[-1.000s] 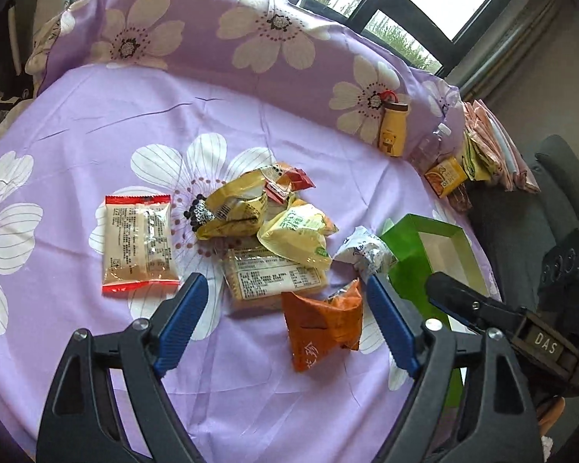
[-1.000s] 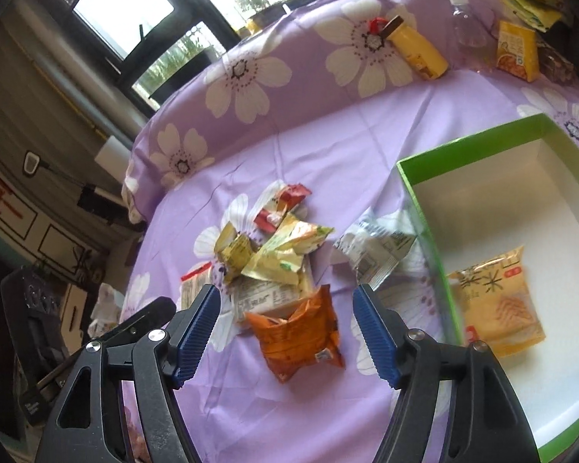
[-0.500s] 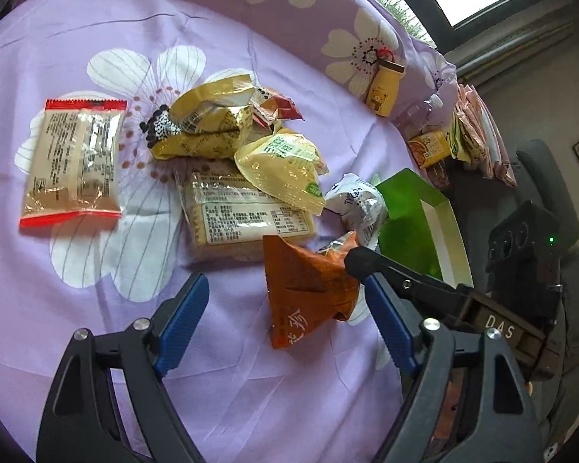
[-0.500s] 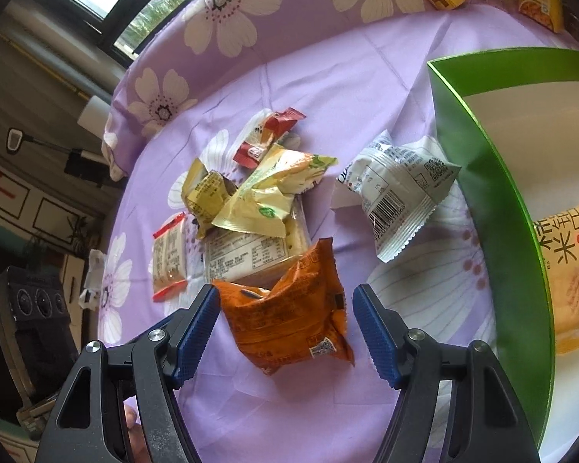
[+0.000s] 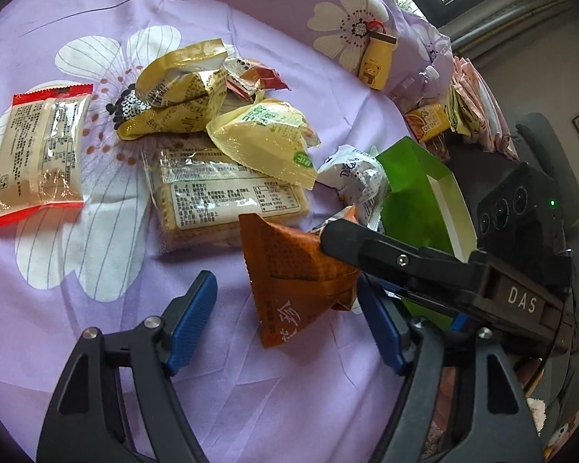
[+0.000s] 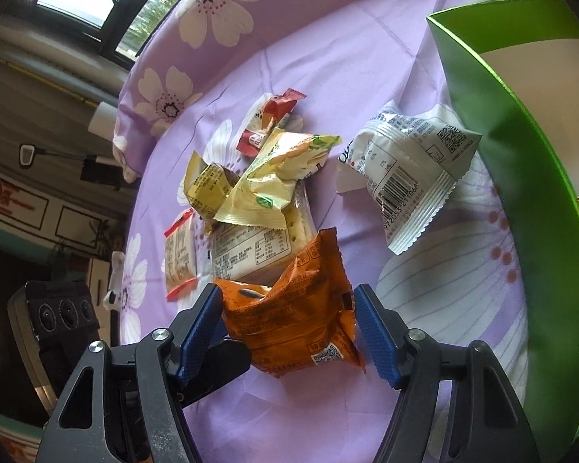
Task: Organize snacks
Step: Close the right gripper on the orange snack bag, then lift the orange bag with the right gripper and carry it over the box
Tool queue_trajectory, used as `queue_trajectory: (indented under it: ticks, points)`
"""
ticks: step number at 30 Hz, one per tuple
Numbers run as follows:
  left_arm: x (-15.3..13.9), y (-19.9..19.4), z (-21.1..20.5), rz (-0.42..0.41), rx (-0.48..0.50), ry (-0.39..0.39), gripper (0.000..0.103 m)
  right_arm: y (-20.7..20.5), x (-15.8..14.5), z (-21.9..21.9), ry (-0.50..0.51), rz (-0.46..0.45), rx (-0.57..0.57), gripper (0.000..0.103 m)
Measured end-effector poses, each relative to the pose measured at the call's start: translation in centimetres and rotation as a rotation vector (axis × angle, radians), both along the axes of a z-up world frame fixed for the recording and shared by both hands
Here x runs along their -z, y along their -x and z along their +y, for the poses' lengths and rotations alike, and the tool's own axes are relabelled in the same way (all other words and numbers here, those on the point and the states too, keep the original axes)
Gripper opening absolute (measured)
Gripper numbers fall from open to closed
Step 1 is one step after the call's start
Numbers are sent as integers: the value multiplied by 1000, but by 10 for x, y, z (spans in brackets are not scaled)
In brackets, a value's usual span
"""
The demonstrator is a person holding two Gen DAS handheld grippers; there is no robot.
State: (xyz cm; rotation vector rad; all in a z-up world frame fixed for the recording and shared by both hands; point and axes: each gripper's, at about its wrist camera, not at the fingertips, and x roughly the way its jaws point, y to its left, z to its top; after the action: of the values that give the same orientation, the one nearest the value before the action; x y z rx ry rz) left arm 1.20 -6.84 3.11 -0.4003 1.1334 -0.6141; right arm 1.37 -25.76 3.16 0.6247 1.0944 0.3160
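The right gripper (image 6: 287, 326) had come down over the orange packet (image 6: 293, 320) since a second before, and its spread jaws now flanked the packet, pads just beside its edges without visibly pressing. The left gripper (image 5: 285, 318) had dropped too; its jaws were closing, with the same packet partly between them but not pinched. The packet lay on the purple cloth (image 6: 366, 77), at the near end of the snack pile and left of the green box (image 6: 521, 177). A grasp and transfer to the box looked imminent.
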Motion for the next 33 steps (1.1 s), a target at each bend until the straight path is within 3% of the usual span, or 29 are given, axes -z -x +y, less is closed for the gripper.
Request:
queue_trajectory:
  ticks: [6,15,21,33]
  points:
    - [3,1,-4,-5,19,36,60,-1,8,-2,-61,16,0,70]
    - [-5,3,-2,-3,14,67,53,4,5,2,-99,10,0,64]
    - [-22,12,-4,-85,23,23,52,11,-12,11,-81,-50,-9,64]
    - [-57,27,0,-225,46,35,51,28,-50,13,-84,-183,1,64]
